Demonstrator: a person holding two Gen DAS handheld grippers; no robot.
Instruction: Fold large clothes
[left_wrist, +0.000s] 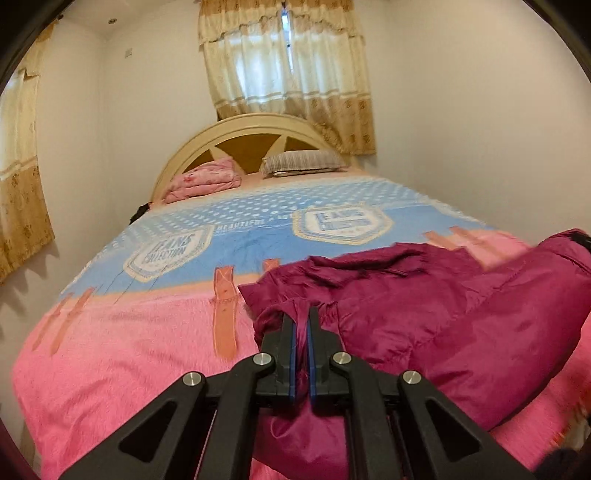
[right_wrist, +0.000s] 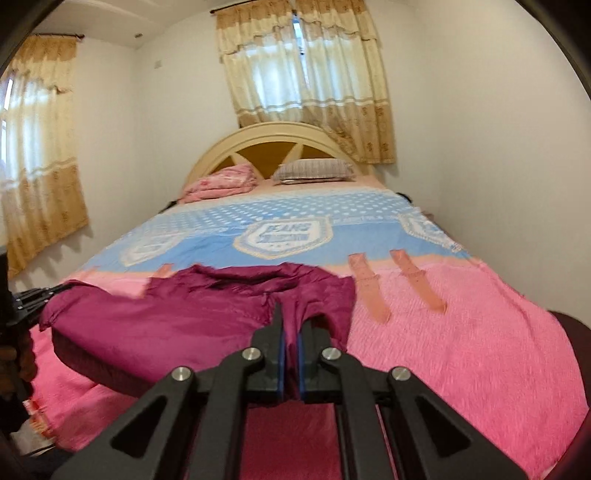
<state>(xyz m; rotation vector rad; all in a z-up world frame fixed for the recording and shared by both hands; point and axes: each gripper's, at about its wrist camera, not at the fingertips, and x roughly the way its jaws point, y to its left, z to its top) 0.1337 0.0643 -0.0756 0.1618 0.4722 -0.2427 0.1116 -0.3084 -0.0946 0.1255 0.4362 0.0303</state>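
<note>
A large magenta garment (left_wrist: 443, 317) hangs lifted above the near end of the bed, stretched between both grippers. My left gripper (left_wrist: 301, 314) is shut on a bunched edge of it at its left end, cloth pinched between the blue pads. In the right wrist view the same garment (right_wrist: 166, 325) spreads to the left, and my right gripper (right_wrist: 289, 321) is shut on its right edge. The left gripper's black frame (right_wrist: 29, 299) shows at the far left of that view. The garment's far part sags onto the bedspread.
The bed carries a pink and blue bedspread (left_wrist: 122, 354). At its head lie a folded pink blanket (left_wrist: 205, 179) and a striped pillow (left_wrist: 303, 162) before a curved headboard (left_wrist: 258, 125). Curtained windows stand behind and left. White walls close in on both sides.
</note>
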